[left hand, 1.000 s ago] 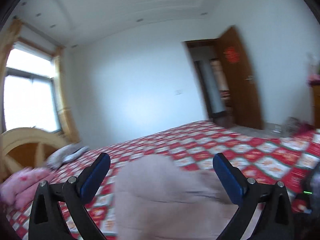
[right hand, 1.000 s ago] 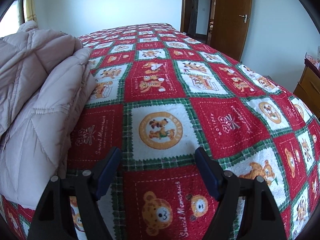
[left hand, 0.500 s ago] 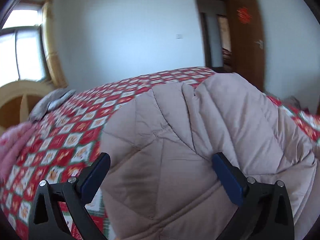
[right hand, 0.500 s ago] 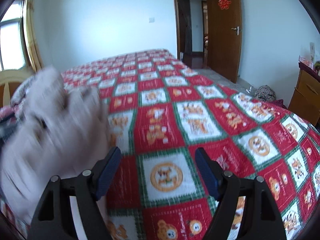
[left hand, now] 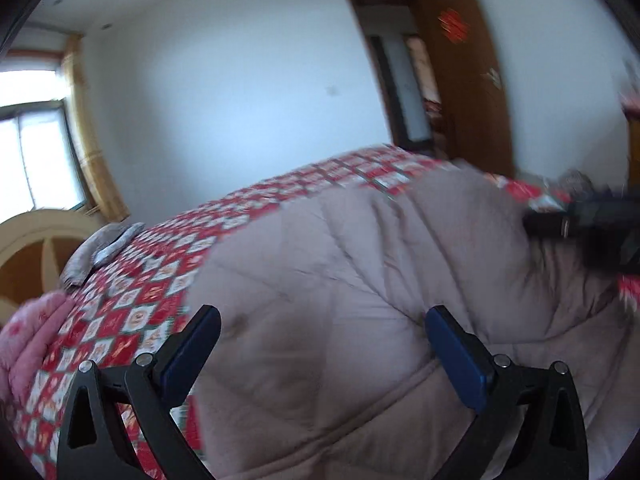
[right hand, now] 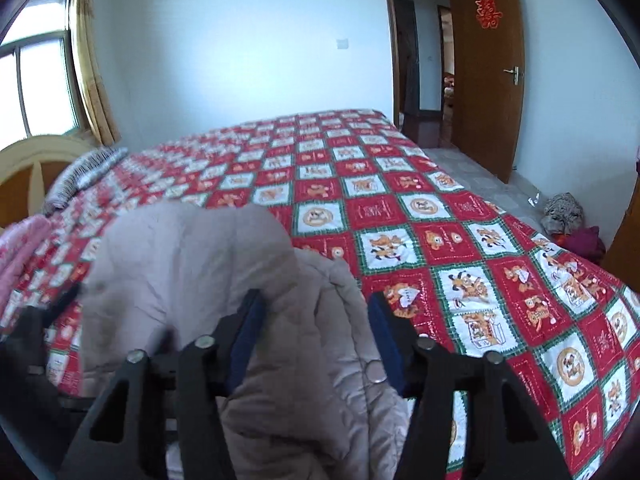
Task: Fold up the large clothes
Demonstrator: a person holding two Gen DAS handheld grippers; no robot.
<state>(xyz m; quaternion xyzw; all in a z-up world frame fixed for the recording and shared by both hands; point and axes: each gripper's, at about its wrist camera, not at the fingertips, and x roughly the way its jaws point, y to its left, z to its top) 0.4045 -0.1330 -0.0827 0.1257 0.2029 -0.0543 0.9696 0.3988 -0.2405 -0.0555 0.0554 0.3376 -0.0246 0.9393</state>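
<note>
A bed fills the lower part of both views, covered by a red, white and green checked bedspread printed with cartoon animals. A white wall rises behind it. A window with yellow curtains sits at the upper left of the right wrist view, and a brown wooden door stands open at the upper right, with a red paper ornament on it. A curved wooden headboard shows at the left edge of the left wrist view, with a grey pillow just beside it and a pink blanket below it. A small heap of cloth lies on the floor at the right.

A pale pink quilted jacket lies bunched on the bedspread. In the left wrist view, which is blurred, it spreads across the lower centre and right, and the left gripper hangs over it with its blue-padded fingers spread wide, the quilting showing between them. In the right wrist view a fold of the jacket rises in the lower centre and runs between the fingers of the right gripper, which stand fairly narrow; whether they pinch the fabric cannot be told.
</note>
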